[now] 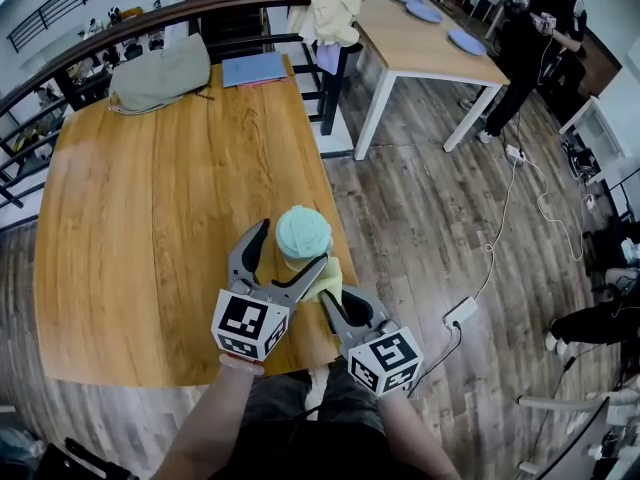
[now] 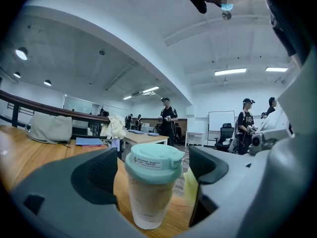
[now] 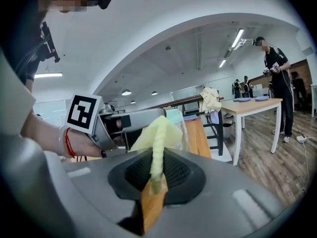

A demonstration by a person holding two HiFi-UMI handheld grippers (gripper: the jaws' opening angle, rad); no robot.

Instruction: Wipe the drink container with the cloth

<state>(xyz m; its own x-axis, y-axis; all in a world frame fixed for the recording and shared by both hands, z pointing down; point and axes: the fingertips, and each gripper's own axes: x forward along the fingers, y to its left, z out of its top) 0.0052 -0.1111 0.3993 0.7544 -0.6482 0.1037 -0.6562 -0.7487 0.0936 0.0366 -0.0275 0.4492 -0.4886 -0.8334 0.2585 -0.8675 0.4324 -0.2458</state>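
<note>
Left gripper view shows your left gripper [image 2: 153, 168] spread wide around the lidded drink cup [image 2: 147, 202]. There is a gap on each side, so the pads aren't pressing it. The cup stands upright on the wooden table [image 1: 150, 228], near the edge closest to you. Your right gripper [image 3: 156, 175] is clamped on a fold of yellow cloth [image 3: 158, 133] that sticks up ahead of its jaws. The cup lies just left of that cloth, long axis vertical. I'd judge the wipe should meet its right wall, and the unheld cup could tip if pushed.
</note>
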